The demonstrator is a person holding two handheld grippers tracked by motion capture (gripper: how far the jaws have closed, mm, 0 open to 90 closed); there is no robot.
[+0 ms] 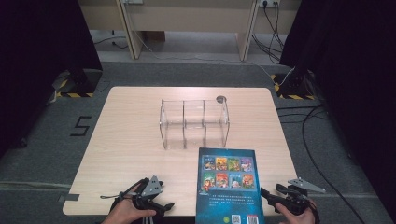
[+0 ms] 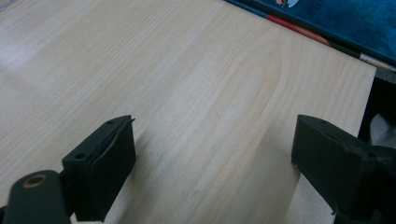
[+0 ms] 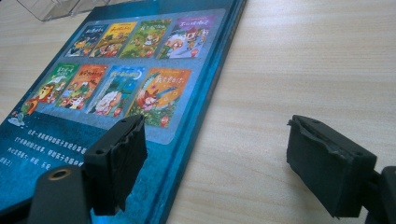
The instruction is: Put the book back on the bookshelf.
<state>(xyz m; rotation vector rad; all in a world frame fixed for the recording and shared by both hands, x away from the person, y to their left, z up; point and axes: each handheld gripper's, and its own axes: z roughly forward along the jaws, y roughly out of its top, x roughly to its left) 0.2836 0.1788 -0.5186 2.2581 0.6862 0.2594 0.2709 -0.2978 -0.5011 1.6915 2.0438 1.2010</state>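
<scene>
Approaching comes first: the right gripper (image 1: 267,195), jaws wide and empty, sits at three o'clock of the flat blue picture book (image 1: 228,184), which lies at six o'clock of the clear acrylic three-slot rack (image 1: 194,122). The left gripper (image 1: 164,205), equally wide, rests at the book's nine o'clock. Next, I judge, the right jaws must straddle the book's near edge and close.

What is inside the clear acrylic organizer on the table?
Nothing: the clear organizer has three empty compartments, with the wooden table visible through its walls. The blue book lies flat in front of it.
</scene>
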